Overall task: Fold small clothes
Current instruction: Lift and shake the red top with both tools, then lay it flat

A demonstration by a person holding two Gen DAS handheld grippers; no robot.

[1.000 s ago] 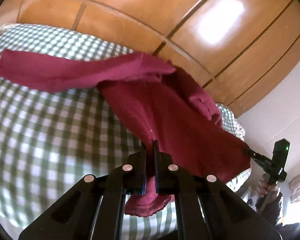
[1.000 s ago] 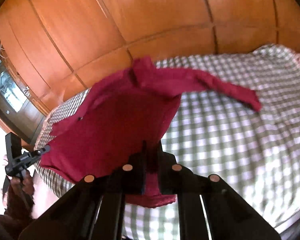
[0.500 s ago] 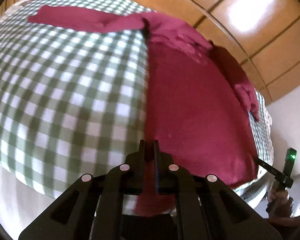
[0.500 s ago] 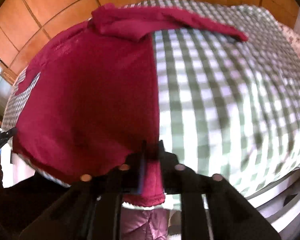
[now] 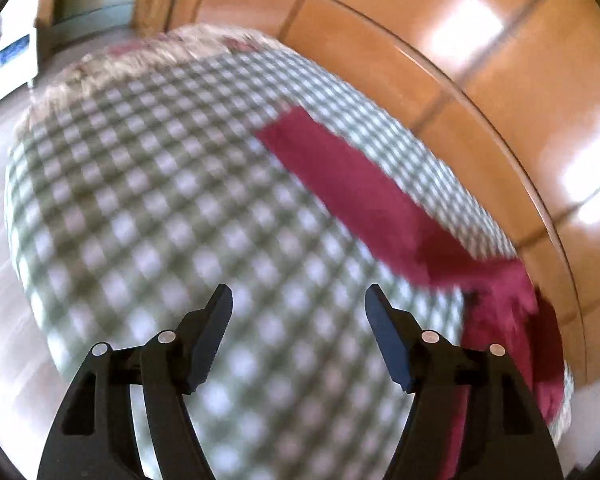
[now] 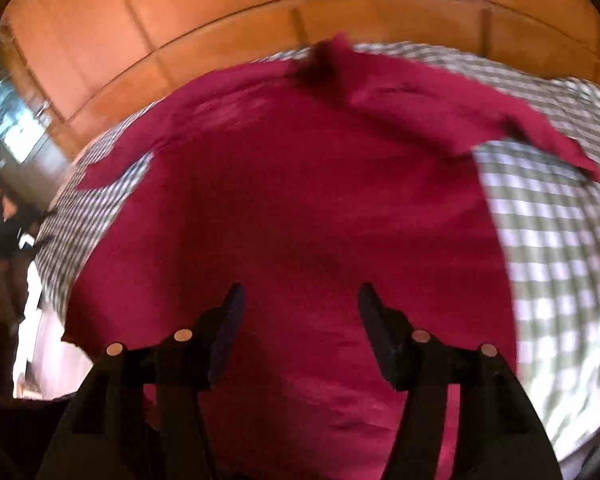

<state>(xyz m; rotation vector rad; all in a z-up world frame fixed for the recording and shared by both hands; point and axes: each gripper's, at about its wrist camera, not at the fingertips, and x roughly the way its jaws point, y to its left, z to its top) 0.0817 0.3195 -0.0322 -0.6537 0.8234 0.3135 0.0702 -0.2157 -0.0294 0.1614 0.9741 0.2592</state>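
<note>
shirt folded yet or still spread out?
Spread. In the right wrist view the shirt lies flat on the checked cloth, body open, a sleeve out to each side. No fold visible; both grippers open.

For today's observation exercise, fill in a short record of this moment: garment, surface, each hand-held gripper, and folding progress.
garment: dark red long-sleeved top, spread flat, both sleeves out to the sides
surface: green-and-white checked cloth covering a bed or table
left hand-held gripper: open, holds nothing, over bare checked cloth, a sleeve ahead to its right
right hand-held gripper: open, holds nothing, over the body of the top
background: orange wooden panels
folding progress: no fold visible yet
image quality: both views blurred by motion
</note>
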